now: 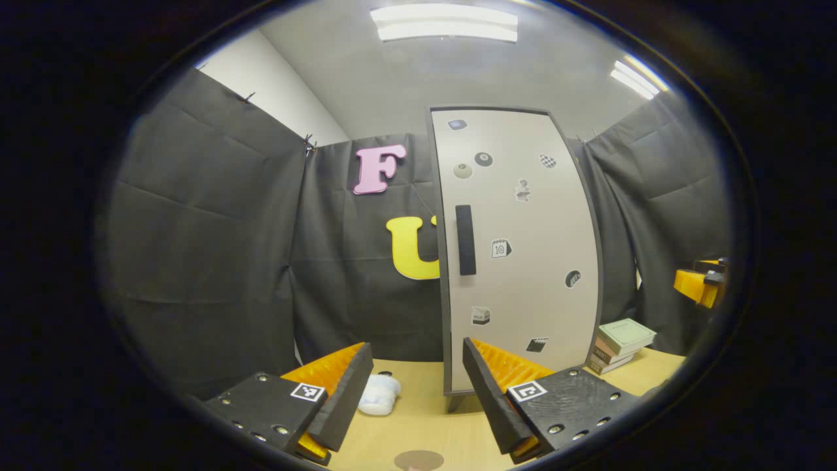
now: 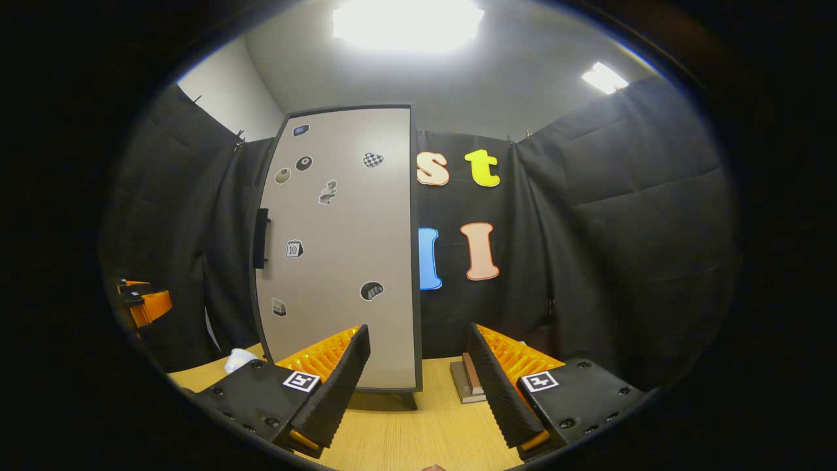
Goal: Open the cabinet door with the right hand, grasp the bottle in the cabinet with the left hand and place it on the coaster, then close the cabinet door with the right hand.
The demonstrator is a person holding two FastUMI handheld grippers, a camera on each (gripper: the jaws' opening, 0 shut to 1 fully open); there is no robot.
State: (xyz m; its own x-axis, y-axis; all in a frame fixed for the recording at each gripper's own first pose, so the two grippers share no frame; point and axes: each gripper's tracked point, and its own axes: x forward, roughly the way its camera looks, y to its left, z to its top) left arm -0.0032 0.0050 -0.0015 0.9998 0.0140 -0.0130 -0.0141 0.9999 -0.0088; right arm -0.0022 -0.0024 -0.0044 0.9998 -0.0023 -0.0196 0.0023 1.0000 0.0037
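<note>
Evidently both start with jaws apart and empty: the right gripper (image 2: 415,386) hangs over the tabletop (image 2: 405,438), well short of the cabinet door (image 2: 340,248), and the left gripper (image 1: 415,392) waits likewise. The door is closed, so the bottle is hidden behind it; the coaster (image 1: 418,460) lies just below the left gripper. The handle (image 2: 261,239) sits at the door's far edge, so a hasty reach may slip off it, or rock the cabinet toward the books (image 1: 621,343).
</note>
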